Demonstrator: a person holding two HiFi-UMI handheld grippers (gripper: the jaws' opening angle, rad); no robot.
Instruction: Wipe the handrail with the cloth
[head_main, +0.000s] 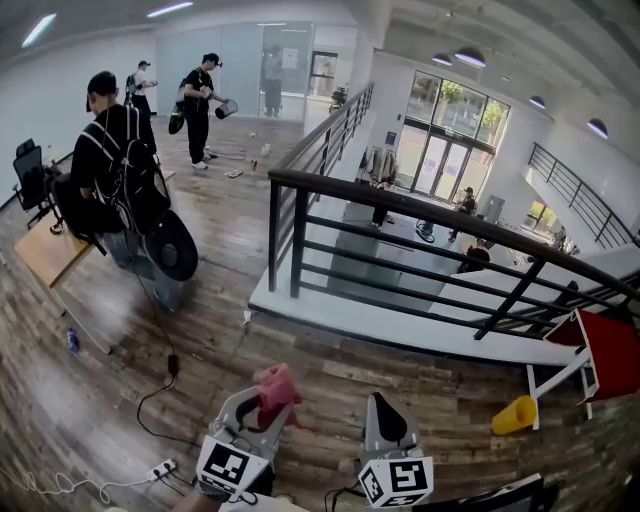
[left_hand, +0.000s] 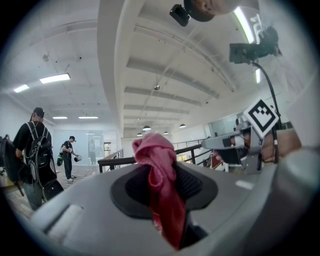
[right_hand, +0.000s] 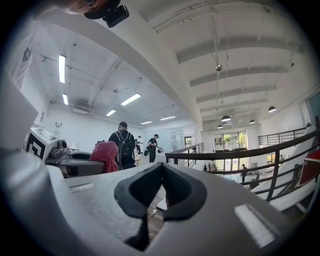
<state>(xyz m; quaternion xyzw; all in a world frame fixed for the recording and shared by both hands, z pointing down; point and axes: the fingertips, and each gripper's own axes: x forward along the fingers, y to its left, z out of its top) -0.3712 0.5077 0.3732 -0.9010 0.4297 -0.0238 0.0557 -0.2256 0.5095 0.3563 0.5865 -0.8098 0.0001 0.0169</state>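
left claw: left gripper clamped on the crumpled pink-red fabric cloth; a bunch stands proud above the jaws, a tail hangs below
right claw: right gripper jaws together, nothing between them
target: black metal handrail ahead, well apart from both grippers; cloth not touching it
step (judged): carry cloth to the top rail, wiping not begun
technique: land the proud bunch on the rail's top face, not the jaw tips; press lightly, draw along its length
risk: thin grip, cloth may pull free under drag
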